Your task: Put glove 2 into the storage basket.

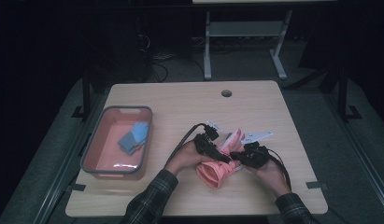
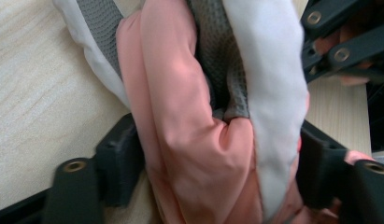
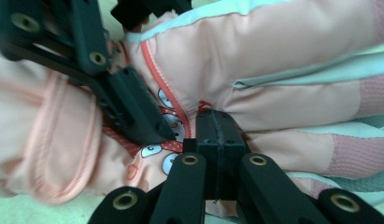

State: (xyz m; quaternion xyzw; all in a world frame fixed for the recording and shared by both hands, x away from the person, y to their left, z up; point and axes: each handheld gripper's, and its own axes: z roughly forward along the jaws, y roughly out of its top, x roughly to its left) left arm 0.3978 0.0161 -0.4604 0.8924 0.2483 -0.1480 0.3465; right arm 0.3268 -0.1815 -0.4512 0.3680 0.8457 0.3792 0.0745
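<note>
A pink glove (image 2: 194,154) is held bunched between the jaws of the left gripper (image 2: 213,163), which are clamped on its cuff end. The right gripper (image 3: 220,140) is seen with its jaws pressed together on a pinch of the glove's fabric. Just beyond both sets of fingers, the glove rests on the wooden table (image 1: 180,100). Farther off to the left, a pink bin (image 1: 116,140) with a blue item (image 1: 133,138) inside is seen.

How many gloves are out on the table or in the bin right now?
2 that I can make out: a pink glove gripped between the left gripper and right gripper, and a blue glove in the bin. More may be hidden underneath.
</note>
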